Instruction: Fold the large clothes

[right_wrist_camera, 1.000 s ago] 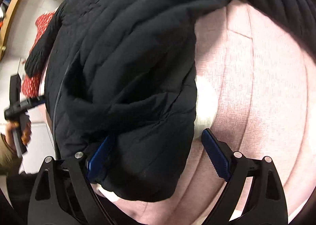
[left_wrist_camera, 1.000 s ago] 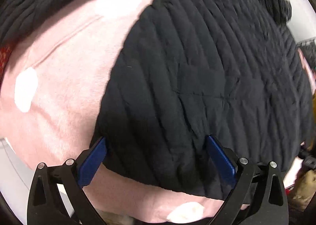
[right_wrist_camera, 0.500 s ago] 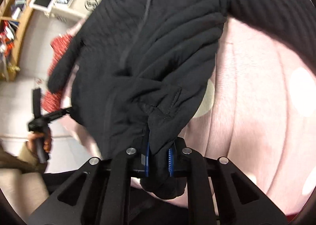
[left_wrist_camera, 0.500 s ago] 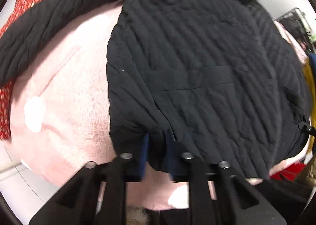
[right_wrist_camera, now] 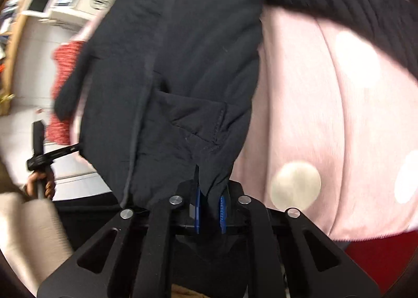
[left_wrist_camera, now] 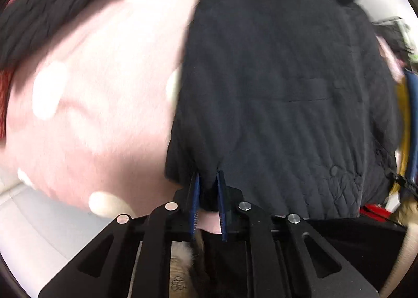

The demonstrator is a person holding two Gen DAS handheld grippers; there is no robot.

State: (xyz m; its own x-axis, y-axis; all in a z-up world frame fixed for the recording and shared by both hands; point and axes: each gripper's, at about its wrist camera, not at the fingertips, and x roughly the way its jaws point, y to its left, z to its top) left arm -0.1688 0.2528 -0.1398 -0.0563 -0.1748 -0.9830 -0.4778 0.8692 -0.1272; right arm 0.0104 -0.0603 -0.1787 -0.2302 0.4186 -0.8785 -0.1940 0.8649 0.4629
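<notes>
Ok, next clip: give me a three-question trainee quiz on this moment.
1. True or false: both grippers are shut on the black jacket.
2. What lies under the jacket: A) wooden table B) pink spotted cover C) bare floor?
3. Which part of the jacket does the left gripper pinch?

Key: 1. True; the right gripper clamps it too. 2. B. 3. Its bottom hem, near a corner.
</notes>
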